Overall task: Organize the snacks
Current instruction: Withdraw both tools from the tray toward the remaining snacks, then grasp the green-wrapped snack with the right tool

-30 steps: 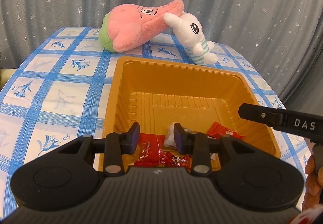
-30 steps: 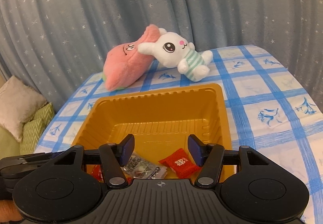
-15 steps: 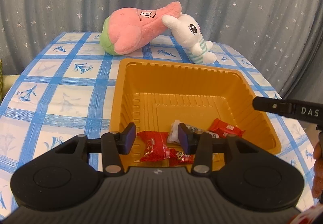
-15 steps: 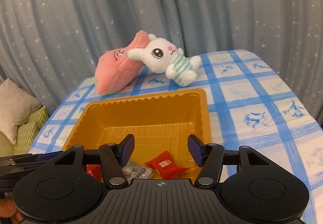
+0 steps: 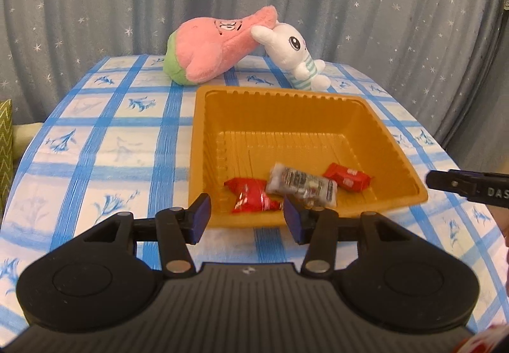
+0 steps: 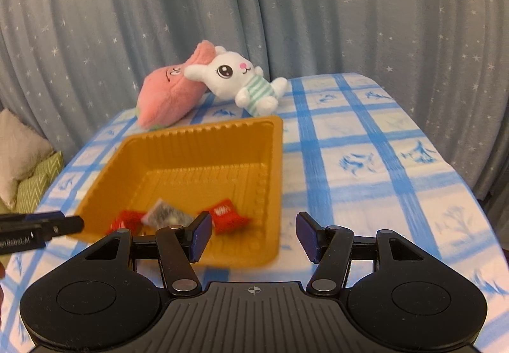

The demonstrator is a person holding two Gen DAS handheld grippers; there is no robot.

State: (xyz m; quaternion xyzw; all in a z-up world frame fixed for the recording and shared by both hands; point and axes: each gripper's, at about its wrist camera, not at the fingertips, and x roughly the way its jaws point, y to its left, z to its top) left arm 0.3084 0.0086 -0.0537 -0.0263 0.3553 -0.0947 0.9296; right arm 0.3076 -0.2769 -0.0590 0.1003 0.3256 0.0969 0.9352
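Observation:
An orange plastic tray (image 5: pixel 375 117) sits on the blue-checked tablecloth and also shows in the right wrist view (image 6: pixel 273 168). In its near part lie a red snack packet (image 5: pixel 251 198), a silver-grey packet (image 5: pixel 302 184) and another red packet (image 5: pixel 346 176); the same packets show in the right wrist view: red (image 6: pixel 227 214), grey (image 6: pixel 167 213), red (image 6: pixel 125 221). My left gripper (image 5: pixel 246 222) is open and empty, just short of the tray's near rim. My right gripper (image 6: pixel 254 235) is open and empty, above the tray's near right corner.
A pink plush (image 5: pixel 216 47) and a white bunny plush (image 5: pixel 294 54) lie at the table's far end behind the tray. A grey starred curtain (image 5: pixel 381 3) hangs behind. Cushions (image 6: pixel 28 171) sit off the table's left side. The table edges curve away on both sides.
Both grippers have drawn back and up from the tray, so the packets now lie ahead of the fingers. The left gripper's fingers have spread wider. Nothing is held.

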